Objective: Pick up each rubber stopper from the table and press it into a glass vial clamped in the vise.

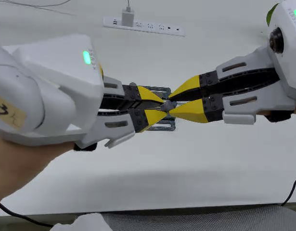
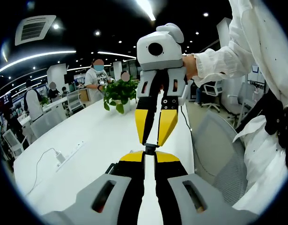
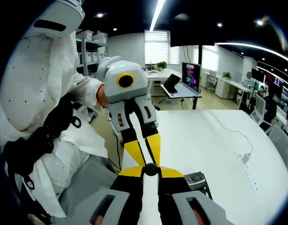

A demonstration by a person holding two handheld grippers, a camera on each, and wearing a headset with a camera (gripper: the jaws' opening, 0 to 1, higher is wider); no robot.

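In the head view, the left tongs (image 1: pixel 162 106) and right tongs (image 1: pixel 171 105) meet tip to tip over the vise (image 1: pixel 162 127). In the left gripper view, those tongs are narrow, and I cannot tell whether they grip. In the right gripper view, those tongs pinch the rubber stopper (image 3: pixel 151 169). A mistimed release would likely drop it onto the desk (image 1: pixel 186 163).

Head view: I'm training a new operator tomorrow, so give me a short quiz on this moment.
1. True or false: the left gripper and right gripper are far apart.
2. Behind their tips, the head view shows: A) a bowl B) the vise C) a plate.
3. What sits between the tips?
Key: 1 false, they meet tip to tip; 2 B; 3 a small dark piece, likely a rubber stopper.
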